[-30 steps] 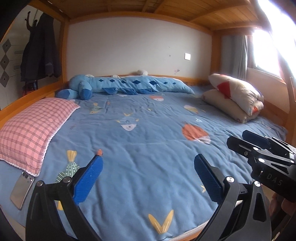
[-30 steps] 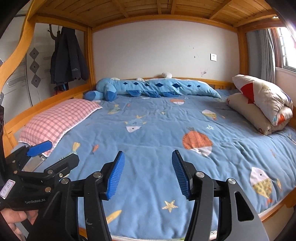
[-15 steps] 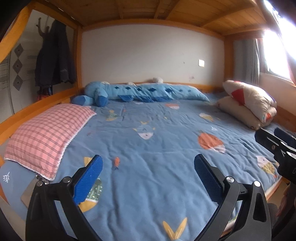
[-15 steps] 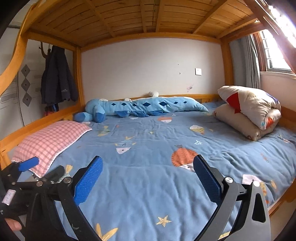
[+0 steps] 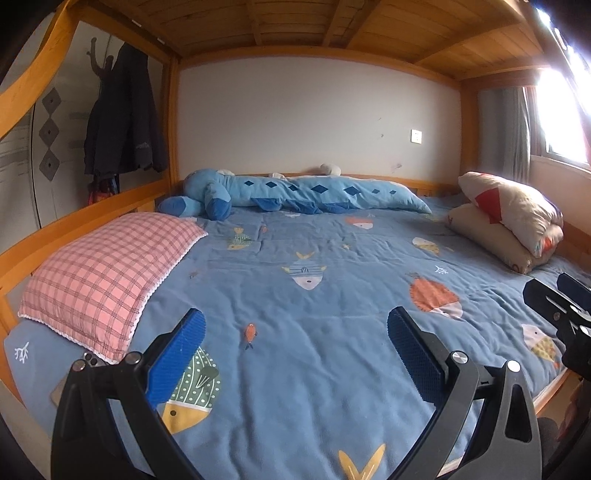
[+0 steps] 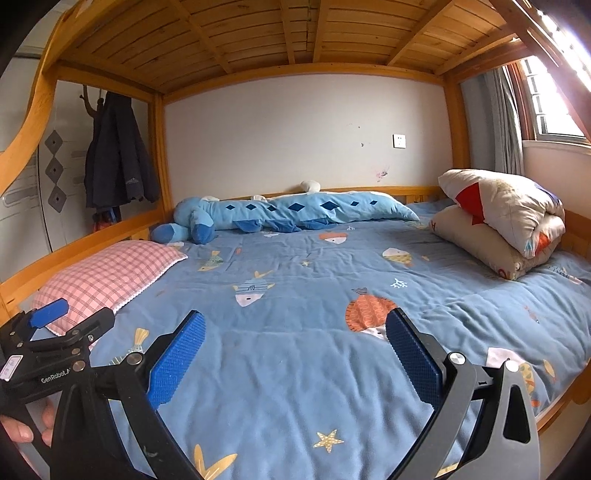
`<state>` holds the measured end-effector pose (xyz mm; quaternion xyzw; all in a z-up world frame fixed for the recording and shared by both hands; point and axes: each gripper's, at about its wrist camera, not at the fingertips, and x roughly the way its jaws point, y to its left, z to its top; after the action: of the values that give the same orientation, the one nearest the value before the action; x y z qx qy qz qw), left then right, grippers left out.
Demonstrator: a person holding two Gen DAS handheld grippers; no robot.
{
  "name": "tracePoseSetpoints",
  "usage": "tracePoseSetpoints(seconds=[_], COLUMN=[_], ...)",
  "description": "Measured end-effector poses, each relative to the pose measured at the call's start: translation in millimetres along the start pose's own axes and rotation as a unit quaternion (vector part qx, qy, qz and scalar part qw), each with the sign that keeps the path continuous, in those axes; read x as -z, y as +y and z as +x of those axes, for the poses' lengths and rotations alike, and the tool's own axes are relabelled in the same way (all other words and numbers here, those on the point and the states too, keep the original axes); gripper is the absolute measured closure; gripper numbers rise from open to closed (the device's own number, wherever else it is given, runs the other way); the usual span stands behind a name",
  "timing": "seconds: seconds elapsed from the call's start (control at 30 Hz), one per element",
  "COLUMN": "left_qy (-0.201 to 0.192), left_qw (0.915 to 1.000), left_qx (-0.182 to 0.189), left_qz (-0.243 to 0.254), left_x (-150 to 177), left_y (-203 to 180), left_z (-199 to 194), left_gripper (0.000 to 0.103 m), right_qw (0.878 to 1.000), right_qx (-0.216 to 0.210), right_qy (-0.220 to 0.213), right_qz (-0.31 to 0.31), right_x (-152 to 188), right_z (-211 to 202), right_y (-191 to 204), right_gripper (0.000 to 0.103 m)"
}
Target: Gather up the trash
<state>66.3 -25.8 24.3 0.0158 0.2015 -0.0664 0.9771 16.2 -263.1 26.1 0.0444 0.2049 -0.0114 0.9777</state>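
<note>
Over the bed, both tongs face the far wall, tilted slightly down.

Left gripper point(image 5: 295, 316): we see the jaws spread wide, blue pads well apart, nothing between them, only quilt point(image 5: 332, 369) behind. Right gripper point(image 6: 296, 318): same, jaws fully apart and nothing held. Each shows at the edge of the other's view, side by side near the bed's front edge. A hand point(image 6: 26, 424) grips the left handle, low left in the right view.

Trash: we can't pick out any for certain. One small dark speck point(image 5: 192, 275) lies on the quilt just beside the pillow point(image 5: 107, 273). It is too small to tell whether it is litter or print. Both grippers are well apart from it.

Layout:
- The quilt is blue with a fish print and covers the whole mattress.
- The pillow is pink check and lies at the left side, along the rail point(image 5: 92, 218).
- A phone point(image 5: 59, 391) lies flat near the pillow's front corner, mostly hidden behind the left gripper's left finger.
- A long blue plush point(image 5: 295, 192) lies along the far wall.
- A folded duvet point(image 5: 509, 218) is stacked at the right, under the window point(image 6: 554, 110).
- A dark coat point(image 5: 122, 118) hangs on a hook beyond the left rail.
- Wooden slats point(image 6: 258, 33) run overhead.
- A socket point(image 6: 399, 140) sits on the far wall.
</note>
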Motion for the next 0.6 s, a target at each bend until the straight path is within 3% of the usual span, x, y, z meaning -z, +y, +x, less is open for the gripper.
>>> tracePoseSetpoints(seconds=[0.6], left_qy=[0.003], left_qw=[0.9998], left_qx=[-0.012], left_qz=[0.018], left_x=[3.3], left_y=[-4.1], left_z=[2.6], left_gripper=[0.004], right_qw=[1.0], right_qx=[-0.011], right_qy=[0.019], right_qz=[0.004], right_x=[-0.4], right_z=[9.0], right_y=[-2.3], right_gripper=[0.009])
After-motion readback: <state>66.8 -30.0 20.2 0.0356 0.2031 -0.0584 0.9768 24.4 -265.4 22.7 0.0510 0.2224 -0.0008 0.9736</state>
